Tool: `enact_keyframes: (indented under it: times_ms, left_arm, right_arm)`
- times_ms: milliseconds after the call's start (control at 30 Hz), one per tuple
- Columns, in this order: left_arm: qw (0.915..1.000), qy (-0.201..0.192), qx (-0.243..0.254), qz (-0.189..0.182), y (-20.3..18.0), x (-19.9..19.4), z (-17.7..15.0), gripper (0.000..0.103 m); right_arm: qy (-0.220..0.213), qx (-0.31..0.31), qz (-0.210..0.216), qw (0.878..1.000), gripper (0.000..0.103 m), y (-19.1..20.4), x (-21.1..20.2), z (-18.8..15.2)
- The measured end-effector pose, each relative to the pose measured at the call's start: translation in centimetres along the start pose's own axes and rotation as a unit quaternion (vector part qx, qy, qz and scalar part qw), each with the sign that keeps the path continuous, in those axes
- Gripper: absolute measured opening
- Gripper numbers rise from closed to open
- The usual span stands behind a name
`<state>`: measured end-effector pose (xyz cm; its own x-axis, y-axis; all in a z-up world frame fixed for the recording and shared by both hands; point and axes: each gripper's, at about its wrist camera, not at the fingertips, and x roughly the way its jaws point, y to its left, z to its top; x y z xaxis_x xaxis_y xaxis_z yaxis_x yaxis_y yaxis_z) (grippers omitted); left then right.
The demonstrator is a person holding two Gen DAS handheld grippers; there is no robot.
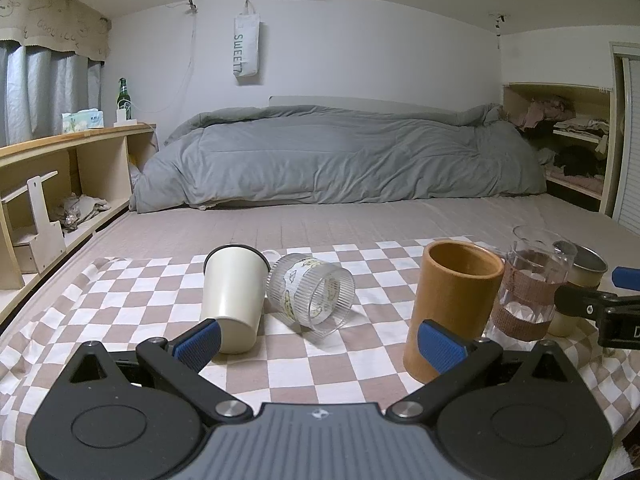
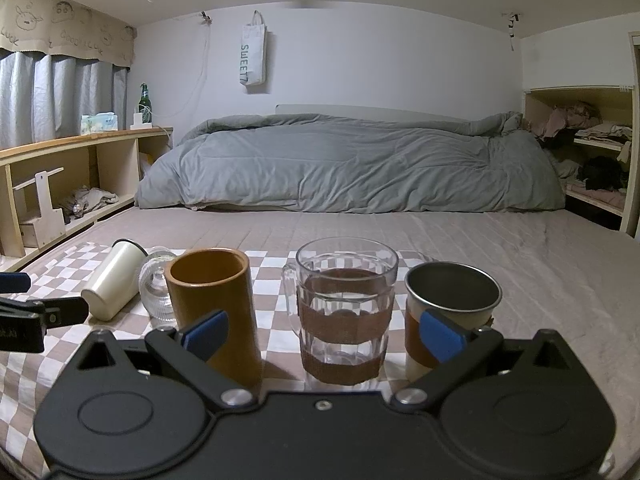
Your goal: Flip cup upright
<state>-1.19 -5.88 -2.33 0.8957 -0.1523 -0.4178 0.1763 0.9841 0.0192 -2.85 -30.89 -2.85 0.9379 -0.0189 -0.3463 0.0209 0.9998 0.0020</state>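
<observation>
A cream cup (image 1: 233,298) lies on its side on the checkered cloth (image 1: 132,280), its base toward me; it also shows in the right wrist view (image 2: 112,285). Beside it a clear ribbed glass cup (image 1: 310,289) lies on its side, its mouth toward me; it is partly hidden in the right wrist view (image 2: 157,294). A brown cup (image 1: 452,308) (image 2: 216,312), a glass mug with brown bands (image 1: 528,284) (image 2: 346,312) and a metal cup with a brown sleeve (image 1: 580,280) (image 2: 450,312) stand upright. My left gripper (image 1: 320,342) is open, short of the lying cups. My right gripper (image 2: 323,334) is open in front of the glass mug.
The cloth lies on a bed (image 2: 480,248) with a grey duvet (image 1: 340,156) at the back. Wooden shelves (image 1: 60,184) run along the left with a green bottle (image 1: 124,98) on top. A shelf with clothes (image 1: 572,136) stands at the right.
</observation>
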Motion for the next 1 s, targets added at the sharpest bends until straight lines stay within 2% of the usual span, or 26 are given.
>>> enact_keyframes:
  times_ms: [1000]
  left_arm:
    - [1.0000,0.000,0.001,-0.001,-0.08,-0.07,-0.04,0.103]
  right_arm:
    - [-0.003,-0.001,0.005,1.000,0.103,0.19,-0.08,0.00]
